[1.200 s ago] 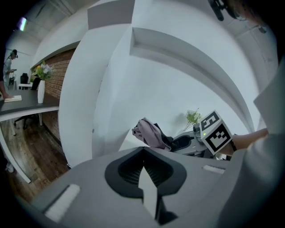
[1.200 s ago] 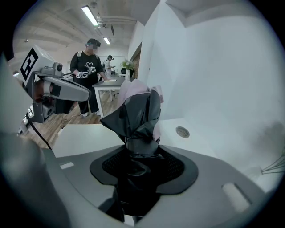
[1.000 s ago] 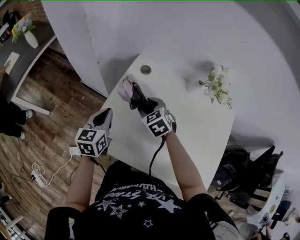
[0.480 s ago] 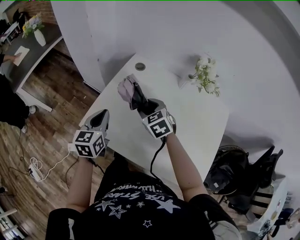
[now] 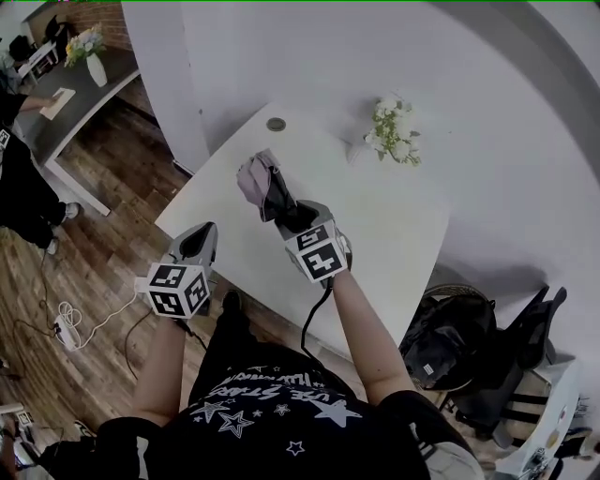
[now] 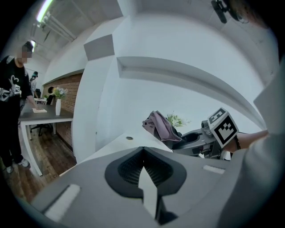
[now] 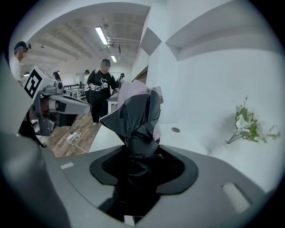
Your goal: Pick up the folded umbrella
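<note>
Between the right tongs (image 7: 139,165), the folded umbrella (image 7: 139,111) bunches black and mauve.

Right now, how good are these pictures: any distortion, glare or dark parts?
Head view: strong wide-angle bend, the white table edges curve. Left gripper view: round fisheye frame, black corners, bright ceiling light at top left. Right gripper view: same black corners; the folded umbrella near the lens is dark, with little detail.

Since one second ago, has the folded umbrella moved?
Yes. The folded umbrella, held by the right gripper, has drawn back from the round hole, toward the person.
</note>
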Available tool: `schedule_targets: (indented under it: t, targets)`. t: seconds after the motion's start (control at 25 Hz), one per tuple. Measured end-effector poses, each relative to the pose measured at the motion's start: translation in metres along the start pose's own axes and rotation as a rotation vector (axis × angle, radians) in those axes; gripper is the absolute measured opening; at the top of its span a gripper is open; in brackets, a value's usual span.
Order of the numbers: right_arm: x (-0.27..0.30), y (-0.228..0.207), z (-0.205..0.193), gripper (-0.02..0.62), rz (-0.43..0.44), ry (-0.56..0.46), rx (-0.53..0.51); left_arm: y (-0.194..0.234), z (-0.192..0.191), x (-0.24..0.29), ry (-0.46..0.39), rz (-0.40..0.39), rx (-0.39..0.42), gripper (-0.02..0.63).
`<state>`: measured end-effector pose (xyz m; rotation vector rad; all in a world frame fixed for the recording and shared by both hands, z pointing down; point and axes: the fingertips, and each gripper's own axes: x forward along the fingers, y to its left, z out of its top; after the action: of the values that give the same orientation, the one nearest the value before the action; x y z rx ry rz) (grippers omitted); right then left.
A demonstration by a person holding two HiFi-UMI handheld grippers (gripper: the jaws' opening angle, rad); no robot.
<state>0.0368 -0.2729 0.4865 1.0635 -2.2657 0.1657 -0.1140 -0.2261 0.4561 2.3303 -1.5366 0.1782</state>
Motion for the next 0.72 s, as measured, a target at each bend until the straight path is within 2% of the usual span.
schedule_targets:
  t: [0.36,0.72]
  targets:
    - [-0.060,0.015,-0.037,0.227,-0.014,-0.012,0.028,-0.050,-0.028,-0.043,0.010,-0.005,0.009,0.003]
    - [-0.096,0.016,-0.074,0.225,-0.035,0.003,0.047,-0.082,-0.036,-0.065,-0.006,-0.003,0.020,0.003]
